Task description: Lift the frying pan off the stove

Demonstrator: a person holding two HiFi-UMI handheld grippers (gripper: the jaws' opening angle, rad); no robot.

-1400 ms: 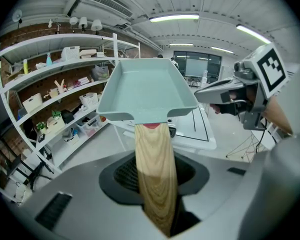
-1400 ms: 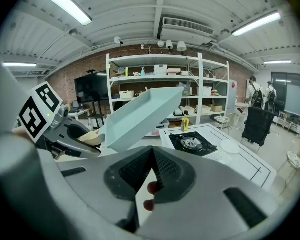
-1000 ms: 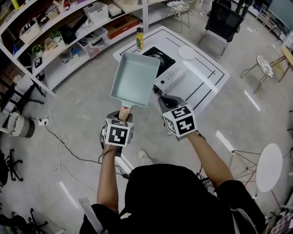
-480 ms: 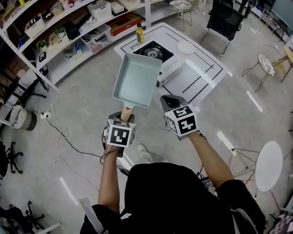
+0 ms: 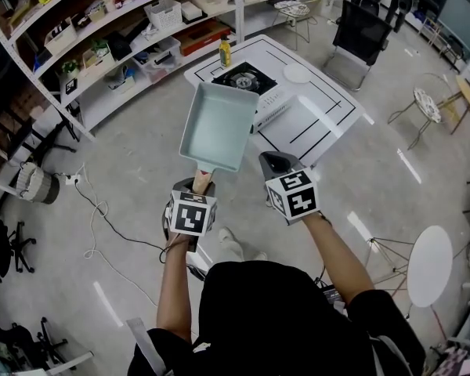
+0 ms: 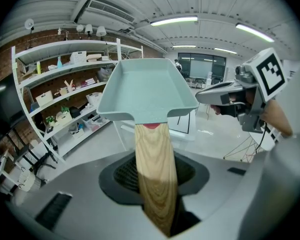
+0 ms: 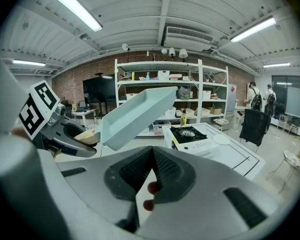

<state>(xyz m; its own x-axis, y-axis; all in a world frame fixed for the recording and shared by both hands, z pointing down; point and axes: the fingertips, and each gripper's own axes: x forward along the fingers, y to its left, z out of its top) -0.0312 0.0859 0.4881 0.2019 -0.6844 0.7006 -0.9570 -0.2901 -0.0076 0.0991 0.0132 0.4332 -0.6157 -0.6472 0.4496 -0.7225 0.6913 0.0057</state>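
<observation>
A pale green rectangular frying pan (image 5: 218,125) hangs in the air over the floor, short of the table. Its wooden handle (image 6: 155,169) lies between the jaws of my left gripper (image 5: 197,186), which is shut on it. The black gas stove (image 5: 245,81) stands bare on the white table (image 5: 313,128) beyond the pan. My right gripper (image 5: 272,163) floats beside the pan's right edge, jaws closed together with nothing in them. In the right gripper view the pan (image 7: 135,115) tilts up at left and the stove (image 7: 190,134) sits farther off.
A yellow bottle (image 5: 225,53) and a white round disc (image 5: 296,74) stand on the table by the stove. Long shelves (image 5: 102,45) with boxes run along the left. A black chair (image 5: 360,26) is behind the table. Cables (image 5: 102,225) lie on the floor at left.
Both grippers and the pan have drawn back from the table. The stove, half hidden behind the pan a second ago, now shows whole beyond it. The grip is unchanged.
</observation>
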